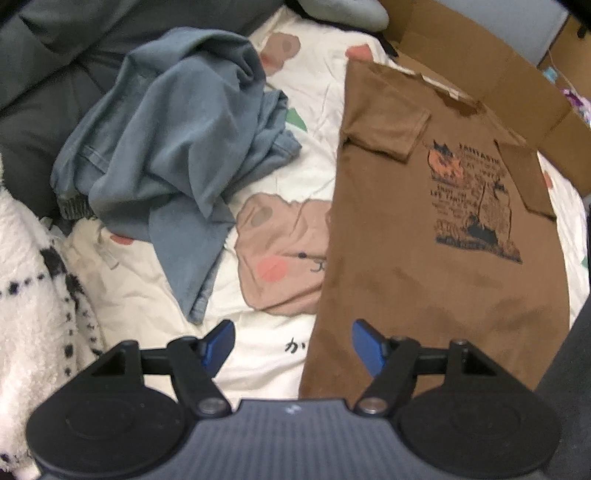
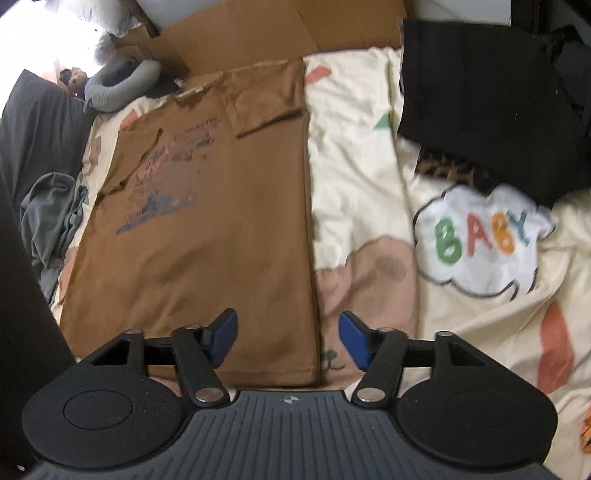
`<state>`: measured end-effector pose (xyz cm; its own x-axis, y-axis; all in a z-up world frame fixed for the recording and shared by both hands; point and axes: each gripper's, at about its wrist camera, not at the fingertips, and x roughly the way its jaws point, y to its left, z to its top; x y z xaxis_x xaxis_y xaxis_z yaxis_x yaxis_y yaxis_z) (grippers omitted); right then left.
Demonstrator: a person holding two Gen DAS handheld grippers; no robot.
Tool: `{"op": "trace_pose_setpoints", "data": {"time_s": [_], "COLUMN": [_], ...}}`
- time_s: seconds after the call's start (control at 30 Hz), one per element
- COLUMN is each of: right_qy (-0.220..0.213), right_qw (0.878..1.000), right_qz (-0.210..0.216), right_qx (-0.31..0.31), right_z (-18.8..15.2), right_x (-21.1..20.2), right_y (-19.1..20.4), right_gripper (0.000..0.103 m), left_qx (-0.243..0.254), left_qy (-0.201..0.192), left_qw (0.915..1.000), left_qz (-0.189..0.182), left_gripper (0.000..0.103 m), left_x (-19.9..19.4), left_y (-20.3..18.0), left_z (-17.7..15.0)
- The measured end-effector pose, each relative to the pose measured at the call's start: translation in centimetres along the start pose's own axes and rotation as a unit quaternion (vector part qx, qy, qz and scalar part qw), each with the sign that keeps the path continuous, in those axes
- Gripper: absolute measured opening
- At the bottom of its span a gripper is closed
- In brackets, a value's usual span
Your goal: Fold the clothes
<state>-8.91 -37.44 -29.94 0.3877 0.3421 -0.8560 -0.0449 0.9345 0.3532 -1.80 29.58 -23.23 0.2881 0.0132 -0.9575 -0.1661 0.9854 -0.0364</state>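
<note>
Right wrist: brown T-shirt [image 2: 207,229] hem corner between parted fingers [image 2: 225,336].

Cream cartoon-print bedsheet [image 2: 354,177] under everything, white "BABY" cloud print [image 2: 480,240] on it. Flattened cardboard [image 2: 280,33] along the far edge. Grey neck pillow [image 2: 118,83] at far left corner. White fleece blanket [image 1: 29,295], black dots, at left.
</note>
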Motion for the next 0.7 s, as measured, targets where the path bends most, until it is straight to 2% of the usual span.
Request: {"op": "trace_pose_setpoints", "data": {"time_s": [0.1,0.2,0.33,0.4,0.5,0.57,0.7], "right_qy": [0.015,0.021,0.027,0.028,0.027,0.031,0.05], "right_qw": [1.0,0.999,0.999,0.999,0.998,0.998,0.997], "right_qz": [0.003,0.01,0.006,0.003,0.002,0.0,-0.007], "right_qx": [0.011,0.025,0.032,0.041,0.049,0.055,0.063], "right_z": [-1.2,-2.3,-3.4,-3.6,-3.6,-3.6,-3.9], "right_x": [1.7,3.0,4.7,5.3,6.0,6.7,8.1], "right_y": [-0.4,-0.7,-1.1,-1.5,-2.1,-2.5,-3.1], "right_gripper": [0.046,0.04,0.036,0.029,0.027,0.021,0.02], "left_qx": [0.003,-0.011,-0.03,-0.036,-0.041,-0.041,-0.058], "left_qy": [0.007,0.006,0.016,0.027,0.043,0.049,0.061], "left_qw": [1.0,0.9999,0.9994,0.9989,0.9982,0.9978,0.9963], "left_qz": [-0.001,-0.001,0.005,0.01,0.014,0.016,0.017], "left_gripper": [0.072,0.072,0.072,0.072,0.072,0.072,0.072], "left_x": [0.4,0.6,1.4,2.0,2.9,3.5,4.6], "left_y": [0.0,0.5,1.5,1.9,2.4,2.7,3.1], "left_z": [-0.1,0.0,0.0,-0.1,-0.2,-0.1,0.1]}}
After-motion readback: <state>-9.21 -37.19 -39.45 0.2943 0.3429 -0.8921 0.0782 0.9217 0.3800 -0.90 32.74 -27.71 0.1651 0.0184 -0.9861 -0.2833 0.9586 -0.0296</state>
